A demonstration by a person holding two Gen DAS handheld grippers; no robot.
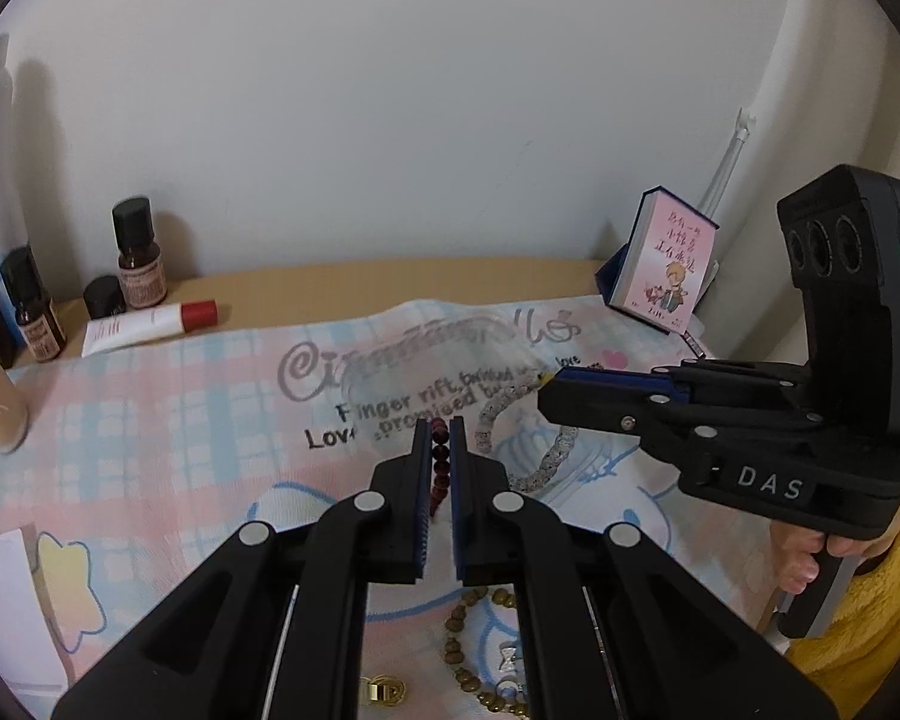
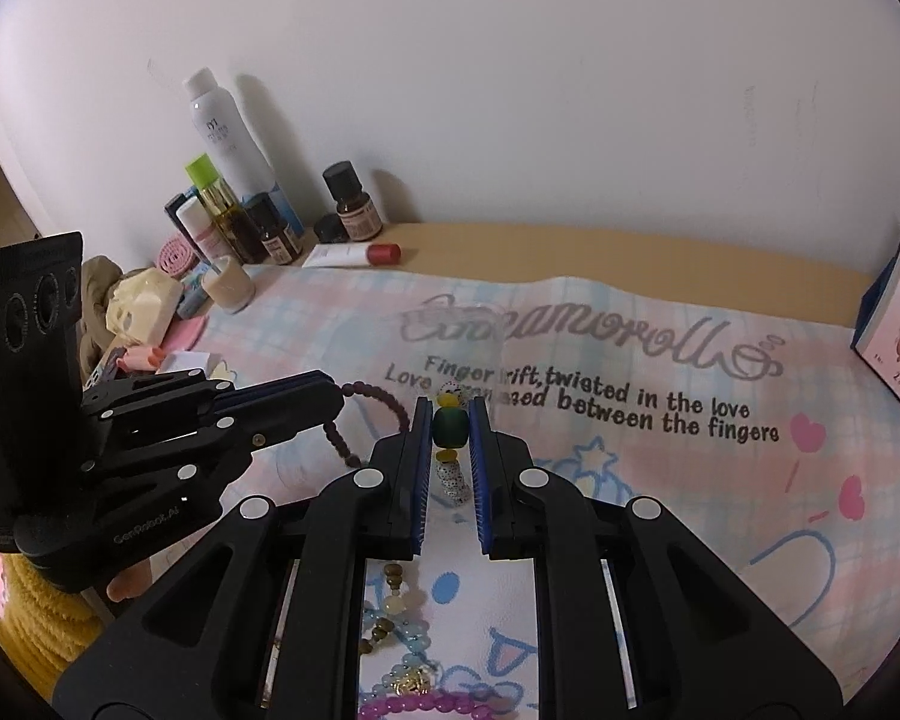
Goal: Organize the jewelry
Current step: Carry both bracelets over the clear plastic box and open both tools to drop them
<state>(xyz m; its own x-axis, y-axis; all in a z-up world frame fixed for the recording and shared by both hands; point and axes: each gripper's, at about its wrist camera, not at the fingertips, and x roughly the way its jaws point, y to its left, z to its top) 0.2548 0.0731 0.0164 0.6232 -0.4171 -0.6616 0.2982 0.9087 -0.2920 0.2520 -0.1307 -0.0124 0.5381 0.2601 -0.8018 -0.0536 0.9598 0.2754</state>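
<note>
Pastel cloth (image 2: 660, 480) covered the bench; left gripper (image 1: 440, 450) jaws clamped a limp red bracelet (image 1: 440, 468), right gripper (image 2: 450, 438) jaws a speckled bracelet (image 2: 453, 480) at twelve o'clock, both probably light and slippery.

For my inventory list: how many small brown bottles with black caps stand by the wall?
2. One small brown bottle stands beside the red-capped tube; the other is further left. More may be hidden.

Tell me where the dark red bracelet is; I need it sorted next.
The dark red bracelet is clamped in the left gripper, above the cloth, left of the speckled bracelet.
</note>
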